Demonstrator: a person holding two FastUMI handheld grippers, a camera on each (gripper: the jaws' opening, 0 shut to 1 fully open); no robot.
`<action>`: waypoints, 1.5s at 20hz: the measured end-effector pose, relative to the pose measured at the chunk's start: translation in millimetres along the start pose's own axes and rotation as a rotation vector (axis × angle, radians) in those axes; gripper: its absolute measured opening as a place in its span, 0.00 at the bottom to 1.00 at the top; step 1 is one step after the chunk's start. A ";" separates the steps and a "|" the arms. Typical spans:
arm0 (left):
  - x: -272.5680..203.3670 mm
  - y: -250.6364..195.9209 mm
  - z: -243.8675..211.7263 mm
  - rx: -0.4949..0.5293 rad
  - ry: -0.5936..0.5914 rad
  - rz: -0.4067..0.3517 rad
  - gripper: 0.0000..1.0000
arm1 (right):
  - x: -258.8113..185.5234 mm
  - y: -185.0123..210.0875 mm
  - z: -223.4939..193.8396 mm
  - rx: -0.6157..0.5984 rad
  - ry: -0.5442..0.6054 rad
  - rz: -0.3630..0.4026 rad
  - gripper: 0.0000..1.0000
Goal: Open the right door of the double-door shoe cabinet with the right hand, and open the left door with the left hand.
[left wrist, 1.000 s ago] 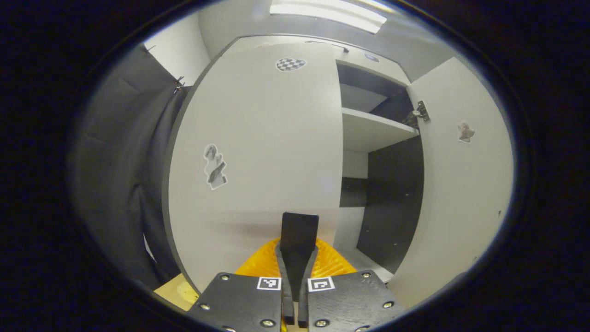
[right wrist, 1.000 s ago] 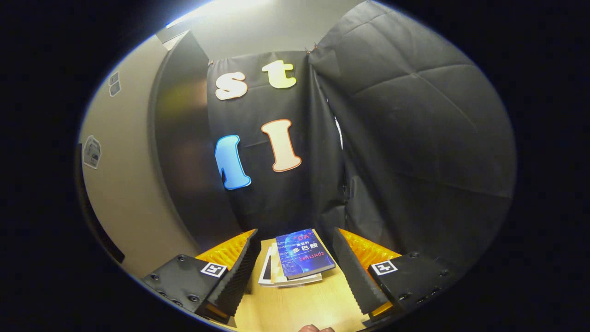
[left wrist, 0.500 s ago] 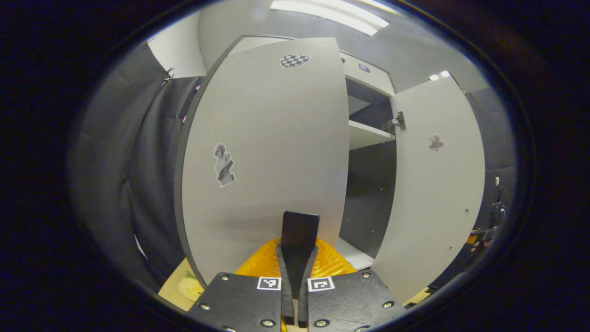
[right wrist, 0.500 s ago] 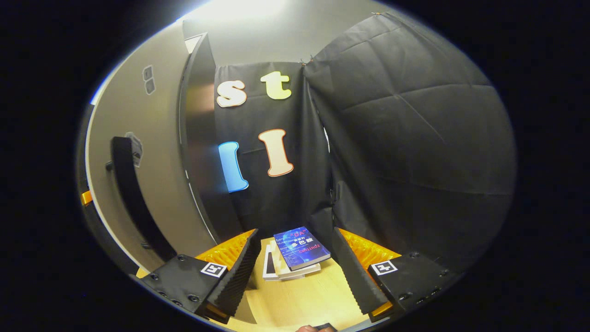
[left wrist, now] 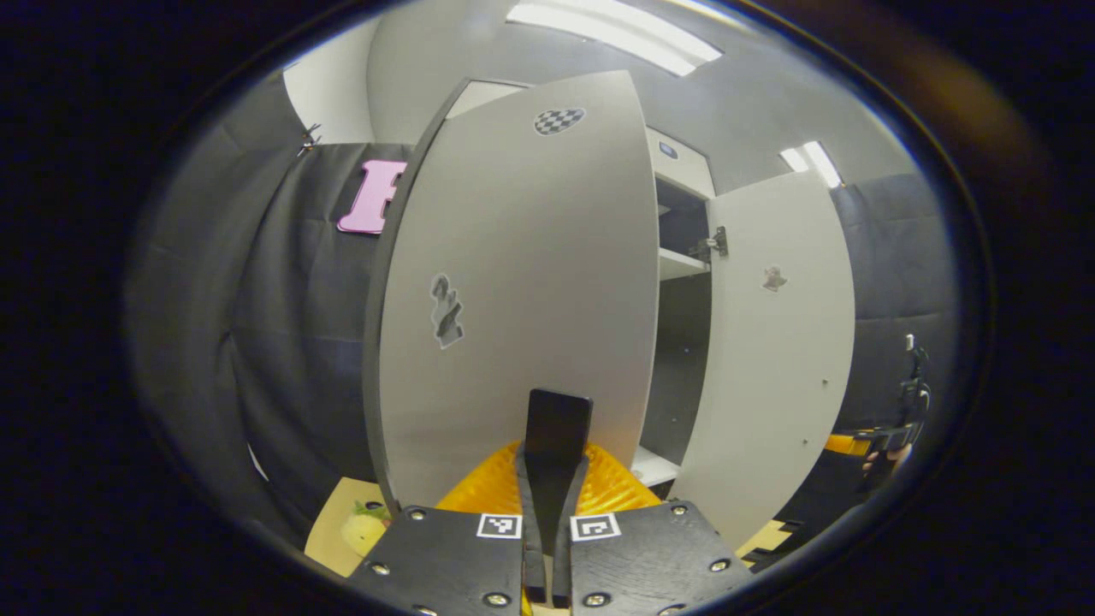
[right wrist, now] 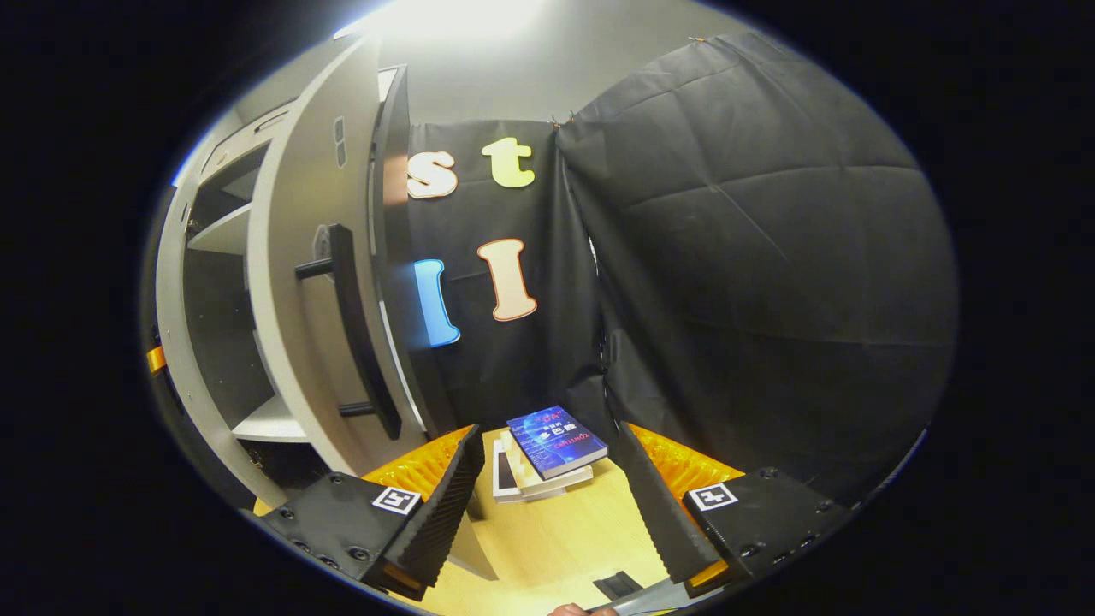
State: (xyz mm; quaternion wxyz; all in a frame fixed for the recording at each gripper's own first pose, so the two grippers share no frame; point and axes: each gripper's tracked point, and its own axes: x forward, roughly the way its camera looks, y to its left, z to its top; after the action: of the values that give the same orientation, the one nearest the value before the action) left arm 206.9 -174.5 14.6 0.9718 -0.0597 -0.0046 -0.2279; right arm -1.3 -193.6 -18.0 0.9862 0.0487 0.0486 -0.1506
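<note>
Left tongs (left wrist: 554,479): your fingers are pinched shut on the left door's handle (left wrist: 557,428). Hold tight.
Left door (left wrist: 530,282): partly open. Pull slowly in a curve around its hinge side.
Right tongs (right wrist: 547,496): wide open and holding nothing. Keep them back.
Right door (right wrist: 304,291): wide open beside them, shelf (right wrist: 224,229) showing.

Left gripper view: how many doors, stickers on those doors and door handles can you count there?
Doors: 2, the left door and the right door
Stickers: 3, a checkered sticker, a grey sticker and a small sticker
Handles: 1, the handle in the left gripper
Total: 6
</note>
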 end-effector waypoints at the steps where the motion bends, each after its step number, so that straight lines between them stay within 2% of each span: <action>1: -4.5 2.8 1.7 0.001 -0.002 0.009 0.05 | -4.2 0.9 -1.2 0.004 -0.004 -0.005 0.92; 8: -42.6 30.0 3.1 0.017 -0.004 0.055 0.06 | -26.3 7.8 -19.8 0.044 0.008 -0.023 0.92; 12: -66.9 63.1 7.3 0.022 -0.012 0.115 0.05 | -32.7 11.7 -26.3 0.038 0.015 -0.028 0.92; 14: -75.5 74.7 9.4 0.052 -0.015 0.120 0.05 | -34.6 14.5 -25.5 0.034 0.015 -0.027 0.92; 15: -78.8 80.4 11.3 0.063 -0.017 0.122 0.05 | -35.9 16.4 -23.3 0.035 0.011 -0.027 0.98; 17: -83.6 96.0 14.1 0.083 -0.018 0.129 0.04 | -39.3 20.2 -17.9 0.044 -0.001 -0.022 0.98; 21: -93.9 143.0 16.9 0.121 -0.019 0.200 0.04 | -48.2 19.5 -12.9 0.017 -0.007 -0.026 0.98; 22: -96.2 150.7 19.4 0.123 -0.030 0.197 0.04 | -51.5 19.1 -12.6 0.008 -0.007 -0.029 0.98; 23: -98.0 145.5 18.2 0.096 -0.034 0.155 0.00 | -54.0 19.6 -10.9 0.002 -0.008 -0.030 0.92; 25: -100.8 143.4 13.5 0.066 -0.031 0.123 0.02 | -58.5 21.1 -10.3 -0.009 -0.009 -0.029 0.92; 26: -100.2 145.1 8.1 0.077 -0.023 0.125 0.02 | -61.2 22.6 -11.6 -0.016 -0.006 -0.029 0.98; 27: -101.0 144.4 5.1 0.088 -0.017 0.122 0.02 | -62.9 24.2 -11.9 -0.023 -0.001 -0.028 0.98; 28: -101.5 144.1 3.9 0.100 -0.019 0.132 0.02 | -64.5 25.4 -11.9 -0.030 0.003 -0.026 0.92; 30: -106.0 143.5 6.1 0.072 -0.031 0.155 0.02 | -69.8 29.2 -8.6 -0.046 0.005 -0.022 0.92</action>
State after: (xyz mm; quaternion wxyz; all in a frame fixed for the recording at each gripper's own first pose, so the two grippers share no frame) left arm 175.7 0.7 0.5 0.9879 -0.0284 -0.0231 -0.1505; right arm -59.5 -144.5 -16.4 0.9853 0.0258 0.0549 -0.1599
